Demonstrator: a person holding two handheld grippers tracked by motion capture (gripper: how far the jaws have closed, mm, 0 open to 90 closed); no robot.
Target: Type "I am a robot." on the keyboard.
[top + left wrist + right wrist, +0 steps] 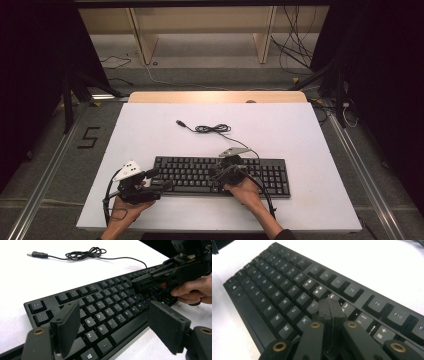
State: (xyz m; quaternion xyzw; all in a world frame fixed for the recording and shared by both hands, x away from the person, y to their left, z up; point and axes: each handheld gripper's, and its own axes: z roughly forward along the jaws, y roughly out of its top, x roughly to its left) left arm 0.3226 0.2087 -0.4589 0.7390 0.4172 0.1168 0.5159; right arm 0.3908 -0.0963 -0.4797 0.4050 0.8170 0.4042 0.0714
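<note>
A black keyboard (200,175) lies across the near half of the white tabletop (300,130). Its cable (212,129) coils behind it and ends in a loose USB plug (37,254). My left gripper (159,179) is open at the keyboard's front left corner, and its jaws stand wide apart over the lower left keys (100,325) with nothing between them. My right gripper (331,305) is shut and empty, its joined tips resting on the keys in the middle of the keyboard (287,290). The left gripper view also shows the right gripper (140,283) and the hand holding it.
The table's wooden far edge (215,96) meets a floor strewn with loose cables (295,55), below a wooden shelf frame (200,25). Metal rails (45,175) run along both sides. A tape mark (88,137) is on the floor at left.
</note>
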